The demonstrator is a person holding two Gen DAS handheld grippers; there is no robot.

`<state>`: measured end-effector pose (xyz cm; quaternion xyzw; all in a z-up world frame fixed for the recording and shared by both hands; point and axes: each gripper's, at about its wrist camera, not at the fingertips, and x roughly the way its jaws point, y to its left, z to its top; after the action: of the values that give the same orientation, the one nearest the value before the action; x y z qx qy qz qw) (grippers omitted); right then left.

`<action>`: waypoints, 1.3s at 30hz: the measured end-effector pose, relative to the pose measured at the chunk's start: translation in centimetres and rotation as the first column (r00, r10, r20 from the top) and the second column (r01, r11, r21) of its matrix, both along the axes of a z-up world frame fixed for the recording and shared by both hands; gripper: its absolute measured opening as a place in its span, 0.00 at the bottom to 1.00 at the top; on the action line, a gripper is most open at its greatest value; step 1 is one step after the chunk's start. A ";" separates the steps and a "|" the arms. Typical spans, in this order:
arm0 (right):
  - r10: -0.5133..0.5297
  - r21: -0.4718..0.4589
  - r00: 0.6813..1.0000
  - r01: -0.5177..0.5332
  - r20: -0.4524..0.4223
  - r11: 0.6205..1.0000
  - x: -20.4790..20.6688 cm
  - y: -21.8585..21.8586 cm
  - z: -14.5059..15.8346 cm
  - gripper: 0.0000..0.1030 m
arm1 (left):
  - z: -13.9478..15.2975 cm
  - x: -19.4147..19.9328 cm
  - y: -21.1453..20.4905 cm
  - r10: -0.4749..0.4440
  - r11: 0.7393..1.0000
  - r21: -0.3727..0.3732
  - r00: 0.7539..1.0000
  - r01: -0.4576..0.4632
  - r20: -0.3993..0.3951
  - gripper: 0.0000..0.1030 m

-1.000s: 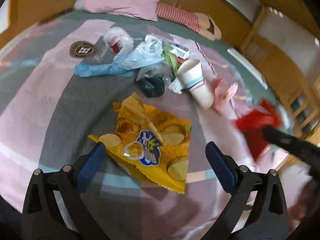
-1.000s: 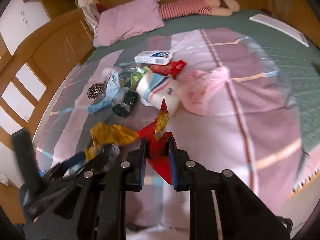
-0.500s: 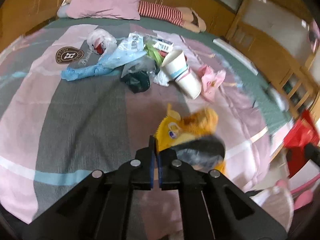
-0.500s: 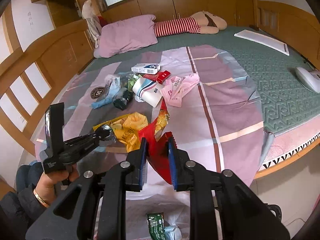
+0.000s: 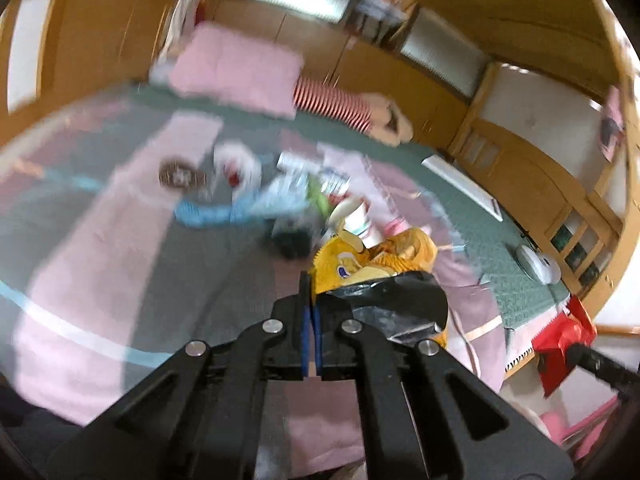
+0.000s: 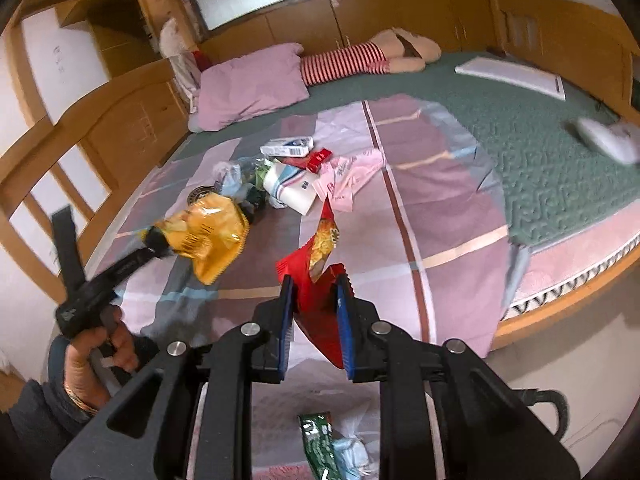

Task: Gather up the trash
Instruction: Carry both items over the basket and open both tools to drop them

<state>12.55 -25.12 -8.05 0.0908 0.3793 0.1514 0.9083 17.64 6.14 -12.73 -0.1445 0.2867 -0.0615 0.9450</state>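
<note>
My left gripper [image 5: 310, 292] is shut on a yellow chip bag [image 5: 376, 256] and holds it lifted above the bed; it also shows in the right wrist view [image 6: 208, 232]. My right gripper [image 6: 314, 292] is shut on a red snack wrapper [image 6: 316, 280], held off the near edge of the bed; the wrapper shows at the right of the left wrist view [image 5: 560, 340]. A pile of trash lies mid-bed: a paper cup [image 6: 290, 192], a pink wrapper [image 6: 348, 176], a white box [image 6: 286, 147], a small red pack [image 6: 319, 159] and blue plastic [image 5: 212, 214].
A clear bag with a green wrapper [image 6: 320, 444] in it lies below my right gripper. A pink pillow [image 6: 252, 84] and a striped doll [image 6: 360, 60] lie at the head of the bed. A white board [image 6: 512, 74] lies far right. Wooden rails [image 6: 60, 152] enclose the bed.
My left gripper closed on the yellow chip bag and lifted it off the bed. My right gripper drew back from the bed with the red wrapper.
</note>
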 end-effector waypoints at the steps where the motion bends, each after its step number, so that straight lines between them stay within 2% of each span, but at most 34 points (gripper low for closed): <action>1: 0.004 -0.001 1.000 -0.004 0.010 1.000 -0.5 -0.2 0.6 0.21 | 1.0 -1.0 -0.1 -0.008 1.000 0.007 1.000 0.008 0.024 0.02; 7: 0.063 -0.033 0.995 -0.061 0.079 0.998 -4.5 -0.9 4.7 0.21 | 7.1 -8.3 -1.3 -0.075 0.995 0.073 0.984 0.064 0.161 0.02; 12: 0.136 -0.057 0.987 -0.131 0.089 0.990 -7.7 -0.7 6.7 0.21 | 9.6 -13.5 -3.1 -0.147 0.984 0.130 0.968 0.122 0.202 0.02; 17: 0.190 -0.074 0.981 -0.188 0.026 0.979 -9.3 -0.1 6.3 0.21 | 10.1 -16.5 -4.8 -0.206 0.969 0.174 0.966 0.178 0.157 0.02; 19: 0.203 -0.094 0.979 -0.203 -0.015 0.975 -9.4 0.2 5.8 0.28 | 10.0 -16.9 -5.4 -0.231 0.961 0.185 0.966 0.207 0.120 0.02; 20: 0.203 -0.104 0.979 -0.204 -0.016 0.974 -9.6 0.2 5.9 0.36 | 9.8 -17.0 -5.6 -0.237 0.959 0.188 0.965 0.213 0.114 0.02; 21: 0.188 -0.107 0.982 -0.188 -0.007 0.976 -9.7 -0.2 6.1 0.47 | 9.7 -17.0 -5.9 -0.249 0.954 0.197 0.963 0.226 0.103 0.02; 23: 0.154 -0.072 0.988 -0.152 0.026 0.986 -9.9 -1.4 6.8 0.57 | 9.3 -17.1 -6.4 -0.268 0.946 0.209 0.960 0.247 0.081 0.02; 25: 0.112 -0.025 0.992 -0.111 0.064 0.994 -10.0 -2.8 7.8 0.57 | 8.7 -16.7 -6.8 -0.296 0.939 0.199 0.954 0.282 0.046 0.02; 28: 0.049 -0.019 0.992 -0.047 0.114 0.999 -10.4 -4.1 8.8 0.61 | 7.9 -16.1 -7.4 -0.324 0.927 0.202 0.946 0.316 0.002 0.02; 29: 0.038 -0.019 0.991 -0.036 0.124 0.999 -10.5 -4.3 9.0 0.63 | 7.5 -16.0 -7.8 -0.353 0.915 0.199 0.935 0.351 -0.026 0.03; 31: 0.028 -0.025 0.991 -0.025 0.128 0.999 -10.6 -4.6 9.0 0.63 | 6.7 -15.9 -8.4 -0.396 0.898 0.181 0.916 0.400 -0.059 0.16; 33: 0.017 -0.026 0.991 -0.013 0.130 1.000 -10.4 -4.6 8.9 0.63 | 6.0 -16.0 -9.2 -0.430 0.880 0.175 0.898 0.441 -0.098 0.78; 34: 0.015 -0.021 0.992 -0.012 0.128 1.000 -10.3 -4.7 8.8 0.64 | 5.8 -16.2 -9.5 -0.427 0.879 0.189 0.899 0.438 -0.096 0.83; 36: 0.010 -0.005 0.993 -0.010 0.118 1.000 -9.9 -4.8 8.5 0.64 | 5.8 -16.4 -9.6 -0.437 0.874 0.197 0.896 0.445 -0.084 0.86; 39: 0.015 0.000 0.994 -0.015 0.112 1.000 -9.8 -4.7 8.3 0.64 | 5.7 -16.1 -9.1 -0.418 0.888 0.175 0.905 0.426 -0.083 0.87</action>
<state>2.73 -29.84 0.29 0.0798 0.3285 0.1631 0.9269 1.54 -2.95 -7.03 0.0103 0.3358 -0.2345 0.9122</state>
